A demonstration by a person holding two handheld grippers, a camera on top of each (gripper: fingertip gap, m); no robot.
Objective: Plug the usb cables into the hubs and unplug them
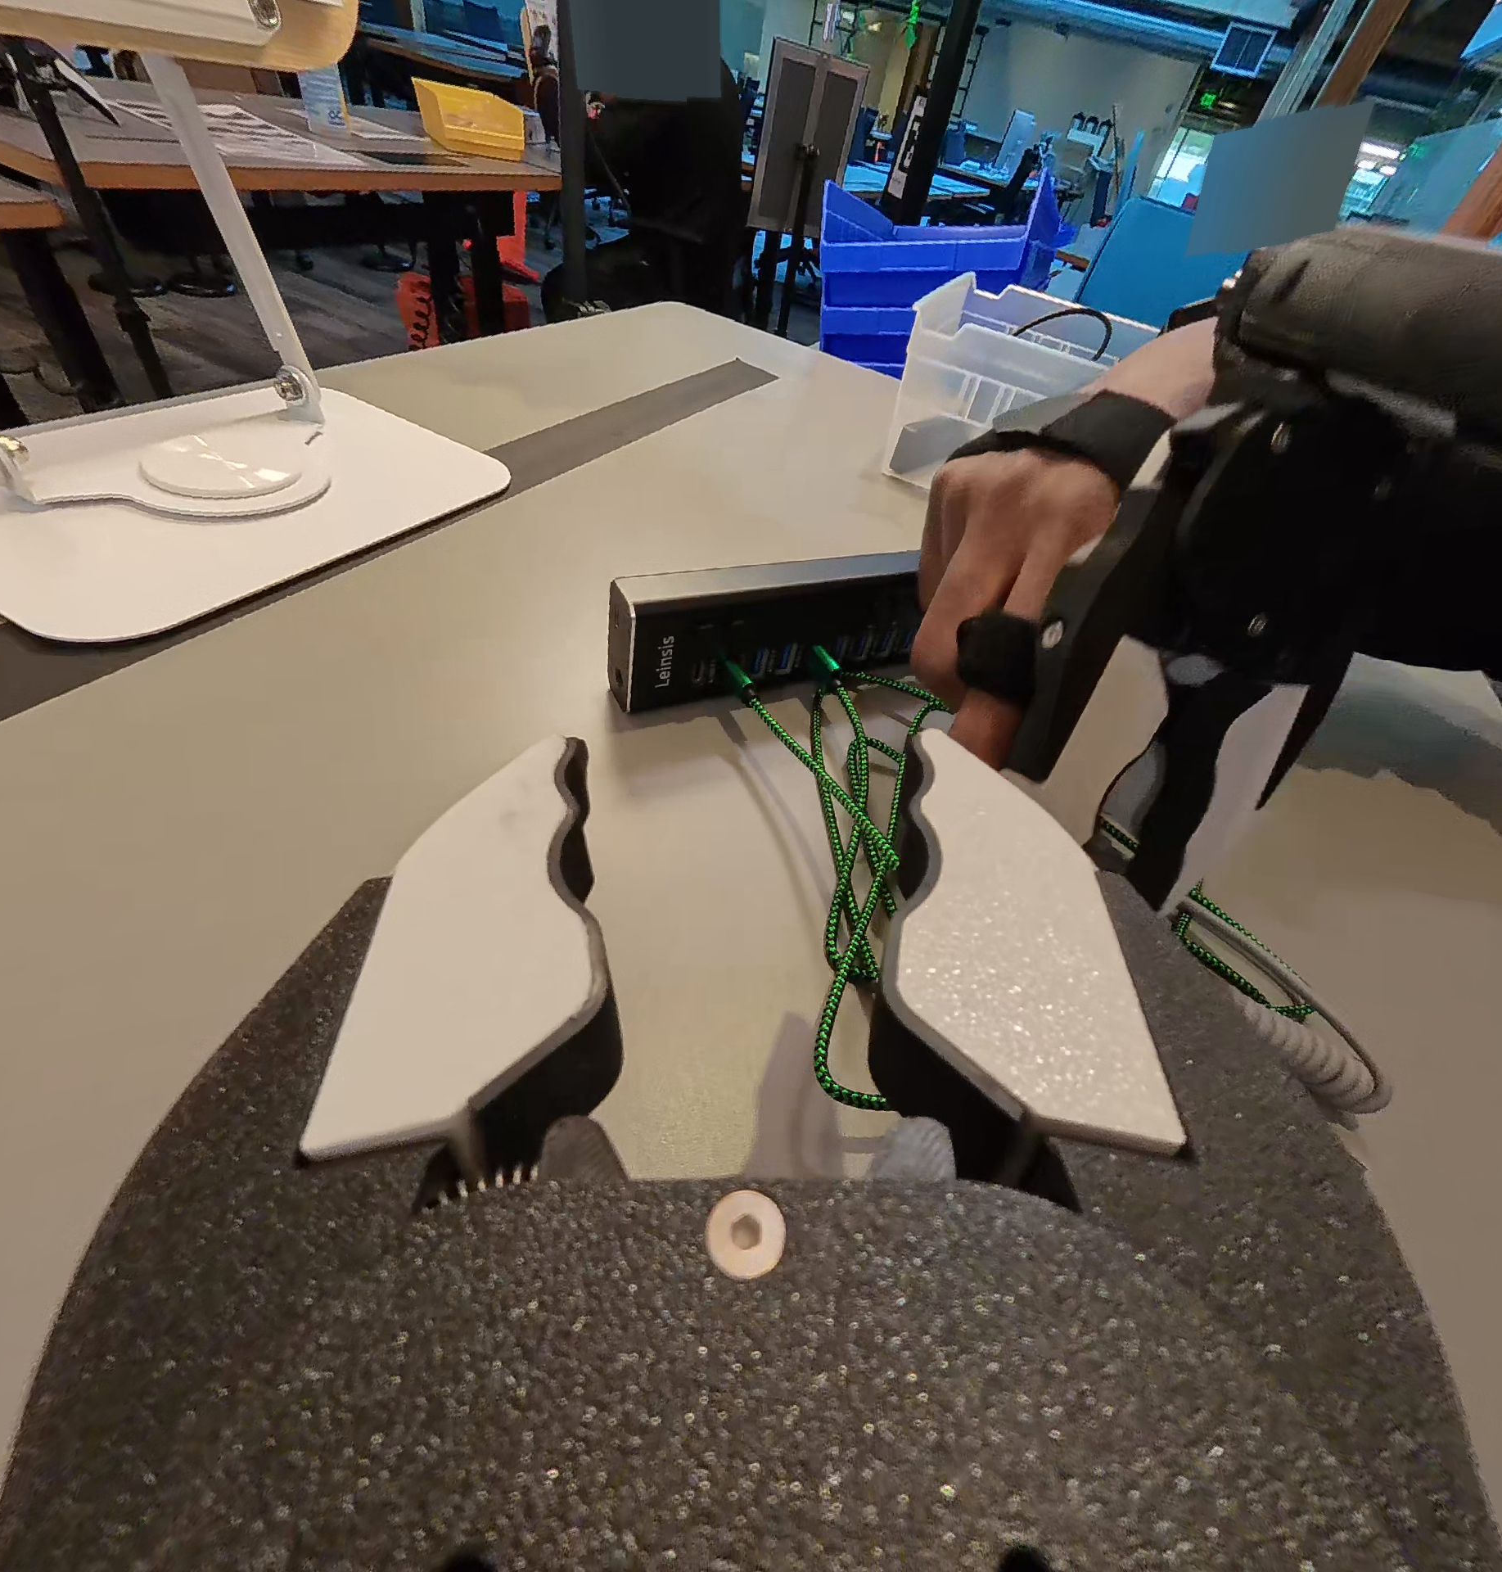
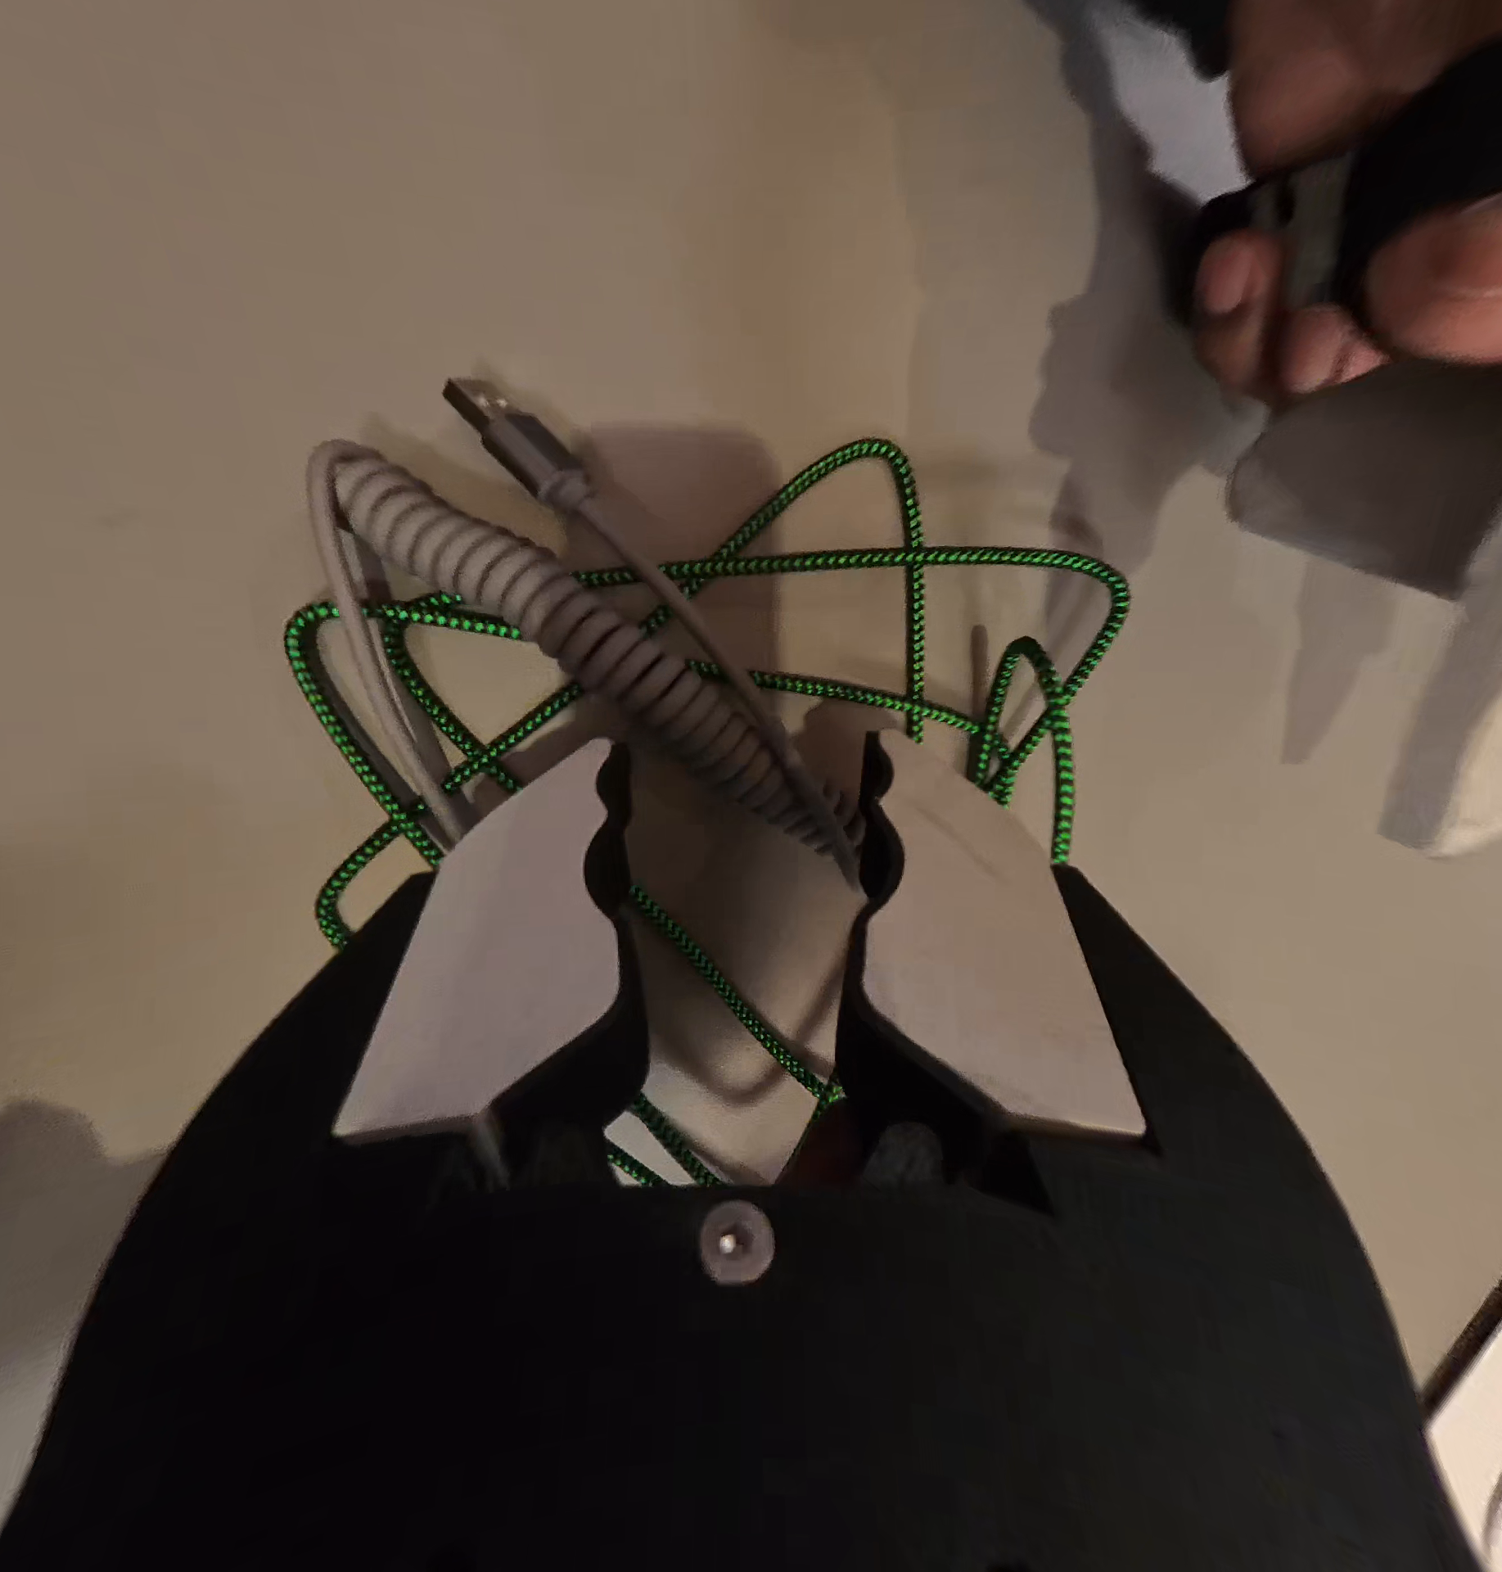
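Note:
A black USB hub (image 1: 764,625) lies on the grey table (image 1: 305,766), just beyond my left gripper (image 1: 743,757), which is open and empty. Two green braided cables (image 1: 849,851) are plugged into the hub's front and trail back between the left fingers. A hand (image 1: 1011,544) holds the right gripper over the hub's right end and hides it. My right gripper (image 2: 745,753) is open and points down at a tangle of green cable (image 2: 909,561). A grey coiled cable (image 2: 560,587) runs between its fingertips. Its USB plug (image 2: 492,412) lies loose.
A white stand base (image 1: 220,510) sits at the left of the table. A clear plastic bin (image 1: 985,383) and blue bins (image 1: 917,264) stand at the far right edge. The left gripper's blurred white finger (image 2: 1359,510) shows at the upper right of the right wrist view.

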